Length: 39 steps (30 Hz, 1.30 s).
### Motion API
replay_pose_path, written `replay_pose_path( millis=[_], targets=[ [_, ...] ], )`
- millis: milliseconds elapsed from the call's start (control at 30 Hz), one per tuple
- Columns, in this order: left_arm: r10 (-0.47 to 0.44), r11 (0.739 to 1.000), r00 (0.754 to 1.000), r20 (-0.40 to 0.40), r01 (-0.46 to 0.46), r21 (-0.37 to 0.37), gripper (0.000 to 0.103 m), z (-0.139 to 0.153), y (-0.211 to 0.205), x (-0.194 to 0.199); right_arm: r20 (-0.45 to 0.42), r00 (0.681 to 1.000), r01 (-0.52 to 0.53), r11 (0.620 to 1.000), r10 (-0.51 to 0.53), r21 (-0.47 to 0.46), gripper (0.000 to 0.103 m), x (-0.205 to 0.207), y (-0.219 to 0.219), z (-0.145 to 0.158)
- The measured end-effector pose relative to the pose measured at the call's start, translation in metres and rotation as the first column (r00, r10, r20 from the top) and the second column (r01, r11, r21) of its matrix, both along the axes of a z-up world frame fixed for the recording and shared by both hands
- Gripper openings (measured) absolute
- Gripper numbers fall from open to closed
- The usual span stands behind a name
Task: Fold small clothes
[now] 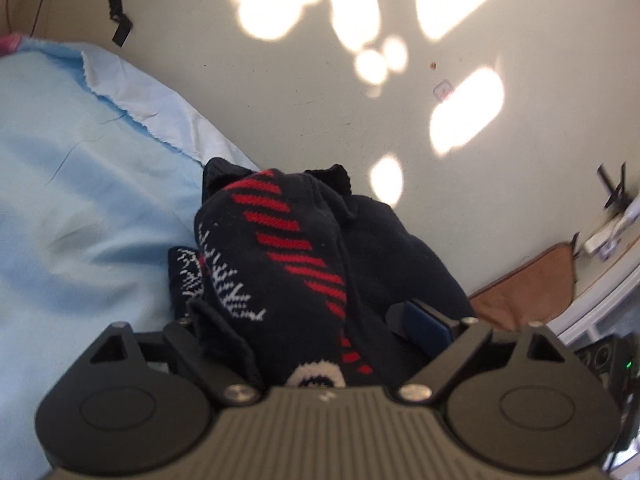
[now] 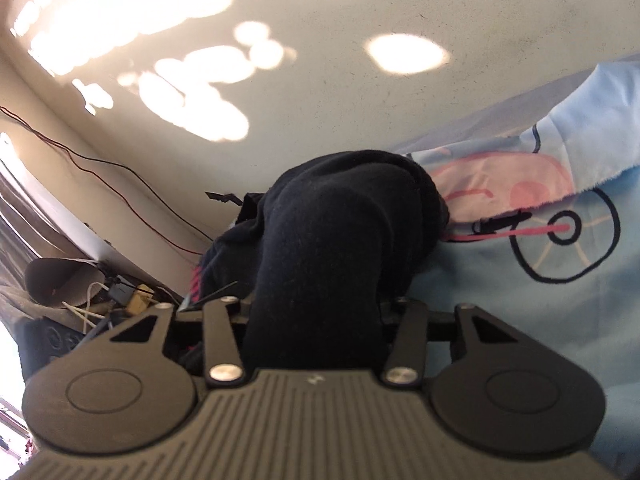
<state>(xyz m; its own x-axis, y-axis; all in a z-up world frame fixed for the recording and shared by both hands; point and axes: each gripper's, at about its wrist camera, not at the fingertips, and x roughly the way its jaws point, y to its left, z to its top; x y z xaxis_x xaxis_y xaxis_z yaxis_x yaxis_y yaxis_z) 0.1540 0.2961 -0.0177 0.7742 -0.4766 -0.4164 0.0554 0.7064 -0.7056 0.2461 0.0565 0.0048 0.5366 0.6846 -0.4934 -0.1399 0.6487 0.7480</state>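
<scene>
Left hand-held gripper clenches a dark knitted sock with red diagonal stripes, centre frame. Right hand-held gripper grips bunched dark fabric beside a soft blue blanket.

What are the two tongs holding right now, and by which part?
Both grip the dark knit garment: left tongs on its red-striped part, right tongs on a plain dark fold.

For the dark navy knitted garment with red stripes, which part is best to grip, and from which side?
Both tongs seem already shut on the dark navy knitted garment with red stripes, which hangs bunched between them. Probably regrip at the ribbed edge on its far end, coming from the bare beige floor side, as the pale blue blanket crowds the other side.
</scene>
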Motion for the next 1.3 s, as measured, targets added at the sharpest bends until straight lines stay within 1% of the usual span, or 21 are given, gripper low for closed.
replay_pose_path(
  millis=[33,67,100,167,233,300,400,500,533,567,600,633,667,700,733,867,933,1000,1100,1167,1300],
  targets=[
    [0.003,0.997,1.000,0.005,-0.003,-0.081,0.087,0.005,0.009,-0.003,0.029,1.000,-0.007,0.999,0.006,0.031,0.049,-0.004,0.001,0.008],
    [0.006,0.991,1.000,0.030,-0.002,-0.137,0.087,0.013,0.016,-0.006,0.066,0.998,-0.011,0.998,0.007,0.060,0.049,-0.007,0.002,0.017],
    [0.010,0.988,0.998,0.066,0.000,-0.156,0.086,0.023,0.021,-0.008,0.117,0.993,-0.016,0.997,0.006,0.082,0.049,-0.010,0.005,0.028],
    [0.023,0.991,0.987,0.157,-0.002,-0.135,0.086,0.054,0.026,-0.010,0.240,0.971,-0.023,0.995,0.000,0.096,0.049,-0.014,0.014,0.054],
    [0.024,0.997,0.973,0.231,-0.005,-0.083,0.086,0.083,0.028,-0.007,0.355,0.935,-0.017,0.996,-0.013,0.082,0.049,-0.015,0.023,0.075],
    [0.025,0.999,0.963,0.269,-0.018,-0.029,0.086,0.102,0.028,0.002,0.396,0.917,-0.001,0.994,-0.044,0.114,0.049,-0.007,0.028,0.084],
    [0.040,0.998,0.967,0.251,-0.048,0.027,0.086,0.105,0.027,0.023,0.377,0.923,0.021,0.990,-0.074,0.141,0.049,0.018,0.037,0.077],
    [0.061,0.992,0.984,0.169,-0.078,0.095,0.086,0.077,0.025,0.046,0.319,0.945,0.042,0.995,-0.067,0.086,0.049,0.036,0.049,0.048],
    [0.068,0.988,0.990,0.126,-0.084,0.127,0.086,0.061,0.024,0.055,0.285,0.957,0.045,0.998,-0.058,0.052,0.049,0.042,0.053,0.033],
    [0.082,0.982,0.995,0.062,-0.092,0.164,0.086,0.041,0.024,0.066,0.228,0.972,0.050,0.999,-0.051,0.014,0.050,0.049,0.058,0.015],
    [0.101,0.974,0.995,-0.019,-0.095,0.205,0.085,0.018,0.022,0.077,0.145,0.988,0.054,0.998,-0.049,-0.032,0.050,0.054,0.062,-0.007],
    [0.107,0.967,0.993,-0.039,-0.095,0.238,0.081,-0.001,0.020,0.082,0.059,0.997,0.060,0.994,-0.055,-0.086,0.056,0.058,0.065,-0.033],
    [0.102,0.955,0.992,0.077,-0.119,0.270,0.088,-0.005,0.014,0.072,0.050,0.994,0.098,0.995,-0.097,-0.016,0.057,0.055,0.057,-0.043],
    [0.091,0.962,0.992,0.082,-0.109,0.249,0.091,-0.008,0.015,0.070,0.031,0.997,0.076,0.997,-0.076,0.006,0.057,0.059,0.054,-0.043],
    [0.095,0.962,0.992,0.080,-0.112,0.247,0.091,-0.007,0.015,0.071,0.036,0.997,0.061,0.998,-0.062,0.008,0.058,0.060,0.052,-0.045],
    [0.095,0.954,0.992,0.088,-0.116,0.275,0.091,-0.006,0.011,0.068,0.012,0.997,0.074,0.995,-0.075,0.060,0.063,0.056,0.043,-0.048],
    [0.107,0.948,0.990,0.092,-0.130,0.289,0.091,-0.004,0.010,0.060,0.014,0.995,0.095,0.994,-0.096,0.053,0.067,0.049,0.038,-0.046],
    [0.122,0.940,0.988,0.094,-0.145,0.309,0.092,-0.002,0.007,0.048,0.038,0.992,0.119,0.993,-0.120,0.027,0.068,0.040,0.032,-0.040],
    [0.136,0.911,0.983,0.121,-0.172,0.375,0.097,0.003,-0.005,0.026,0.096,0.988,0.126,0.991,-0.122,-0.036,0.068,0.022,0.024,-0.025],
    [0.145,0.894,0.982,0.117,-0.181,0.411,0.099,0.006,-0.012,0.011,0.124,0.985,0.130,0.989,-0.121,-0.066,0.068,0.010,0.017,-0.015],
    [0.182,0.865,0.977,0.110,-0.213,0.454,0.103,0.011,-0.022,-0.027,0.131,0.985,0.126,0.986,-0.112,-0.110,0.068,-0.017,0.002,0.000]
  ],
)
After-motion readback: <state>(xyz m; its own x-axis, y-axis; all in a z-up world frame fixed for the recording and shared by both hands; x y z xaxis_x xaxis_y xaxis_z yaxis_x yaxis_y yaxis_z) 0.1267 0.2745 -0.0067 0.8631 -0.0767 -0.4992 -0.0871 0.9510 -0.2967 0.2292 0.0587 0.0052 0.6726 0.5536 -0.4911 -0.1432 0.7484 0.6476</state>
